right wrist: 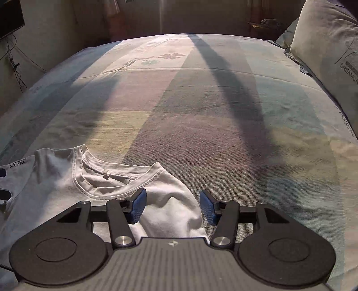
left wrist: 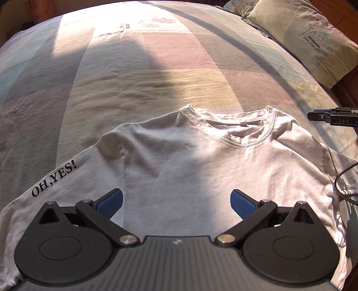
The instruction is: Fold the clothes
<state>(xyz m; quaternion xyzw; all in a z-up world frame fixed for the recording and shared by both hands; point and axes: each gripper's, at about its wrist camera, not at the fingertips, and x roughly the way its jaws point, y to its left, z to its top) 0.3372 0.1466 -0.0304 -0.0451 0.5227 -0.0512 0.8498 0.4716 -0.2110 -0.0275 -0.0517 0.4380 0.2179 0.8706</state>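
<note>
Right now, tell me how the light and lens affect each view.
Left wrist view: hard sunlight washes out the far bedspread, a broad shadow crosses the white T-shirt, and the fisheye bows the bed. Right wrist view: dimmer overall, a long dark shadow stripe runs down the bedspread, and the pillow stretches at the edge.

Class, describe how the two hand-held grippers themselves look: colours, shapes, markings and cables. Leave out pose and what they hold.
Both look alike. The left gripper and the right gripper each have a dark grey ribbed body, two black round discs, black linkage arms with silver pivot pins, and jaws faced with textured blue pads. A small pale mark sits at the body's front edge. A thin black cable shows at the left view's right edge.
</note>
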